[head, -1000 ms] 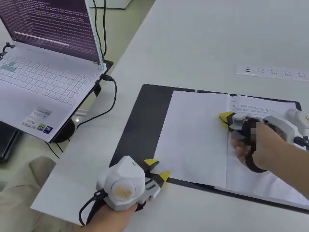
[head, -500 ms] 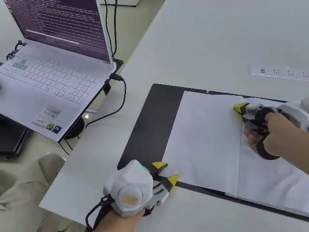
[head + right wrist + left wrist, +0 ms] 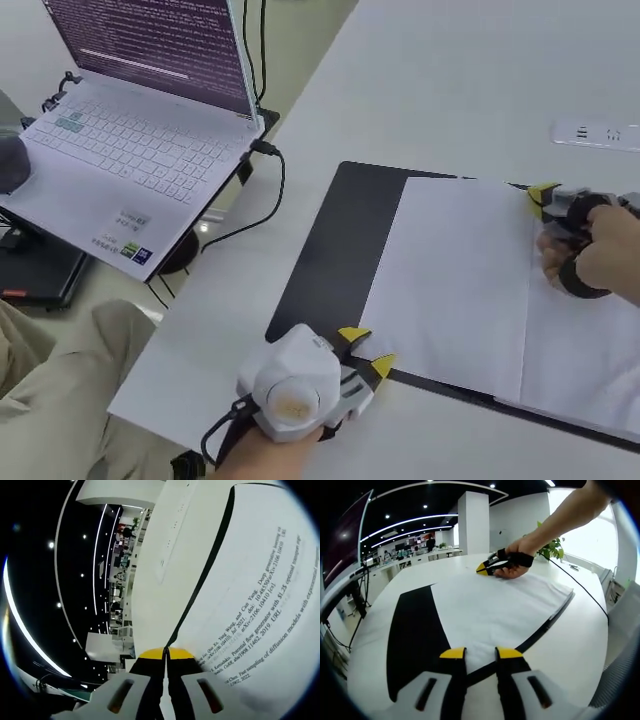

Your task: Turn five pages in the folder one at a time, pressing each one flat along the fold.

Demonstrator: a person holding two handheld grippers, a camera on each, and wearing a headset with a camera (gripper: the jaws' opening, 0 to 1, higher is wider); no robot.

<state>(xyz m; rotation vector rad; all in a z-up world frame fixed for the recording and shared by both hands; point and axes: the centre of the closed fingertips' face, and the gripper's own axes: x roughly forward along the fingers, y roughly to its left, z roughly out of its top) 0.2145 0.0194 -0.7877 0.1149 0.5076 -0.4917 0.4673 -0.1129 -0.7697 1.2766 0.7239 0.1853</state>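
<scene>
The folder lies open on the white table, its black inside cover [image 3: 330, 250] on the left. A blank turned page [image 3: 460, 270] lies flat over it, and a further page [image 3: 580, 350] lies to the right of the fold. My right gripper [image 3: 543, 192] is shut, its yellow tips down on the fold at the folder's far edge. In the right gripper view the shut right gripper [image 3: 166, 653] rests on a page with printed text [image 3: 260, 605]. My left gripper [image 3: 368, 350] is open at the folder's near edge, nothing between its tips; the left gripper view has the left gripper [image 3: 480, 653] over the page [image 3: 490, 600].
An open laptop [image 3: 140, 130] sits on a stand to the left, with a black cable [image 3: 250, 215] running from its side. A white power strip [image 3: 600, 135] lies beyond the folder. The person's knee [image 3: 60, 380] is at the lower left.
My right gripper has slid along the fold away from me, to the folder's far edge. The left gripper has stayed at the near edge. The head camera has shifted.
</scene>
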